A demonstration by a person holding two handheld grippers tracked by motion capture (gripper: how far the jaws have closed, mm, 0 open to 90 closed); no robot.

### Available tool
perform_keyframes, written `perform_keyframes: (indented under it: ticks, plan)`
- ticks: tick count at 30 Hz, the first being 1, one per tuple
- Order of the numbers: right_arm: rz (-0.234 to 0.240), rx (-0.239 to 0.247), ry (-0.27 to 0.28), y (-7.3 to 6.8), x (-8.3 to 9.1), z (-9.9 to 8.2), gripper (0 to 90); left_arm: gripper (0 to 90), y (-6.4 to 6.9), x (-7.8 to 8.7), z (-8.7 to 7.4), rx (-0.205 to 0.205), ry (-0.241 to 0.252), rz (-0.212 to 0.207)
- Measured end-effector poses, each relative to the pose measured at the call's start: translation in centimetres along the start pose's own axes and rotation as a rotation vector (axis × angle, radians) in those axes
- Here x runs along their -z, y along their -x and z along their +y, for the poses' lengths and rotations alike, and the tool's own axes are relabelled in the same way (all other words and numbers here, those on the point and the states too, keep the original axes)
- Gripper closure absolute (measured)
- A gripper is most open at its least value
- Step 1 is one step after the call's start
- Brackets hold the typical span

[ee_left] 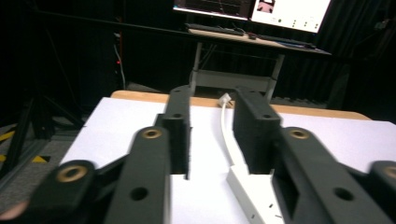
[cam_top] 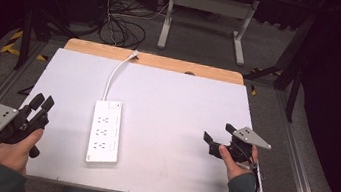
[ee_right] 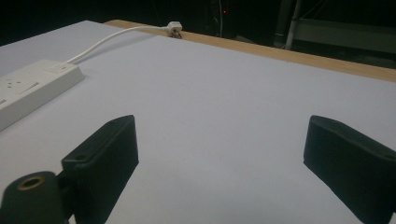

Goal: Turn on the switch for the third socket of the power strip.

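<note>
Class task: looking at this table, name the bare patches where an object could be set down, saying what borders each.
The widest bare patch lies between the power strip and the right tongs, running back to the wooden edge. A narrower strip lies between the left tongs and the power strip. Its cord crosses the far left part.

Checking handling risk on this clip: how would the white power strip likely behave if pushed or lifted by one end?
The power strip is a long, flat, rigid-looking bar lying flat, so it probably slides rather than rolls or tips. Its white cord curves loosely toward the table far edge, so it is likely floppy and would drag behind. The smooth casing may be slippery.
</note>
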State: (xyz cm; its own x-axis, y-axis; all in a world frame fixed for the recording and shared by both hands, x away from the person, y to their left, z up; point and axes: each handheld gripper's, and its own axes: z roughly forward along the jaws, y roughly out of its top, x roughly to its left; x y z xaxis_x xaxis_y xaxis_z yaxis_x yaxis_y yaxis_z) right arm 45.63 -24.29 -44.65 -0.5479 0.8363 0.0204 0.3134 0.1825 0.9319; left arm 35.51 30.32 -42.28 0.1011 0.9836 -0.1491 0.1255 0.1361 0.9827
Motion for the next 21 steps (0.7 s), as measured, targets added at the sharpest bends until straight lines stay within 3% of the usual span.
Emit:
perform_keyframes:
  ticks: [3, 8, 15, 21]
  plan:
    - [-0.001, -0.003, -0.001, 0.0, 0.0, 0.0, 10.6, 75.9, -0.2, 0.1, 0.0, 0.009, -0.006, -0.004]
    - [0.006, 0.003, -0.007, 0.0, -0.1, 0.0, 10.6, 80.4, -0.2, 0.2, 0.1, -0.019, -0.003, 0.005]
    - [0.007, 0.012, -0.012, -0.2, -0.3, 0.0, 10.9, 89.0, -0.8, 0.5, 0.2, -0.029, 0.021, 0.060]
    - [0.006, 0.016, -0.014, -0.2, -0.3, 0.0, 11.0, 89.8, -1.2, 0.1, 0.3, -0.029, 0.016, 0.068]
